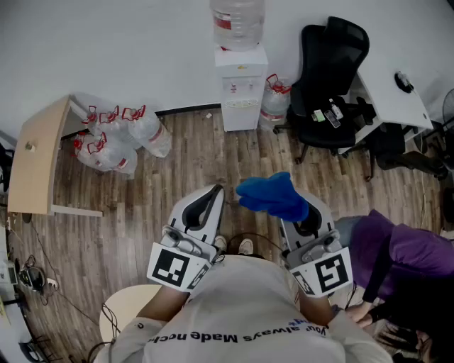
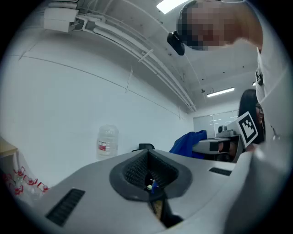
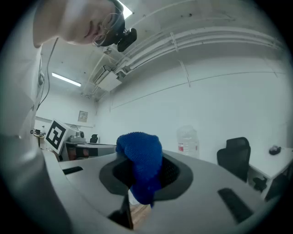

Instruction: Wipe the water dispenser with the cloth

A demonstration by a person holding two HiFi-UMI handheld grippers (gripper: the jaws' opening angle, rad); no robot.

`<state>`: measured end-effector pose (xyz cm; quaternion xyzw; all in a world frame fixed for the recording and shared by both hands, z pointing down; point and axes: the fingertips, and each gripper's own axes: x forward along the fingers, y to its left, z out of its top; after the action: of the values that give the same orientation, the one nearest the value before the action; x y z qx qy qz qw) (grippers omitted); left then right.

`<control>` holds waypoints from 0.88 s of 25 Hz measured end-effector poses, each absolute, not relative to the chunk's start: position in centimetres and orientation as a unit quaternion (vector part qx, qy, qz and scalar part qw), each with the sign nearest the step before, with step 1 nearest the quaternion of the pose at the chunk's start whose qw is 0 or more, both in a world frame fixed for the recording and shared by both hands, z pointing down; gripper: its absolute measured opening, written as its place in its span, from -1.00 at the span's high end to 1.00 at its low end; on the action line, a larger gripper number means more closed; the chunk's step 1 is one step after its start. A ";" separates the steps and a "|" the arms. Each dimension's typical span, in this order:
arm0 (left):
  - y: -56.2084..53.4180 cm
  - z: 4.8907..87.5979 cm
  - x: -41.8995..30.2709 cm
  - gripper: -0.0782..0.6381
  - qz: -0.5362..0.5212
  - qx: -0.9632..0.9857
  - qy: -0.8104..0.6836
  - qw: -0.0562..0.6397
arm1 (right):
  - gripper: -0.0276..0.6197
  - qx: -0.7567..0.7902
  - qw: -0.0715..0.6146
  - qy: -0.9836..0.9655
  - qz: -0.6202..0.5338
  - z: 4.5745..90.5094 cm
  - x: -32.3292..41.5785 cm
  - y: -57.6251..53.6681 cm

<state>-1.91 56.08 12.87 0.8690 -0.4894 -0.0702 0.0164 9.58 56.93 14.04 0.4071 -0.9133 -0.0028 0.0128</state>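
Blue cloth point(image 1: 273, 196) is clamped in the right gripper point(image 1: 301, 215), the left gripper point(image 1: 211, 196) pinched shut on nothing, and the water dispenser point(image 1: 241, 88) stands upright by the wall at twelve o'clock, well apart from both.

The water dispenser point(image 1: 241, 88) stood at top centre of the head view, against the wall, with a bottle point(image 1: 237, 21) on it. A chair point(image 1: 330, 78) stood just right of it, and the desk point(image 1: 394, 88) was at upper right. Loose bottles point(image 1: 120, 138) lay on the floor point(image 1: 177, 177) at upper left. The cloth point(image 1: 273, 195) sat at centre frame in the right hand-held gripper point(image 1: 299, 213), right of the left hand-held gripper point(image 1: 215, 191).
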 end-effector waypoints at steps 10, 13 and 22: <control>55.9 13.2 -0.8 0.73 -0.070 0.868 -0.492 0.019 | 0.65 0.398 0.011 -0.917 0.004 14.4 10.1 56.9; 55.7 13.4 -0.3 0.73 -0.068 0.867 -0.493 0.022 | 0.65 0.395 0.009 -0.919 0.009 14.6 10.6 56.6; 55.1 14.0 0.9 0.73 -0.064 0.862 -0.503 0.024 | 0.65 0.392 0.010 -0.920 0.015 15.1 12.2 56.1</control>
<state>0.87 55.12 13.97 0.8616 -0.5029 -0.0639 0.0242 12.18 56.06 15.09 0.3915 -0.9200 0.0150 0.0097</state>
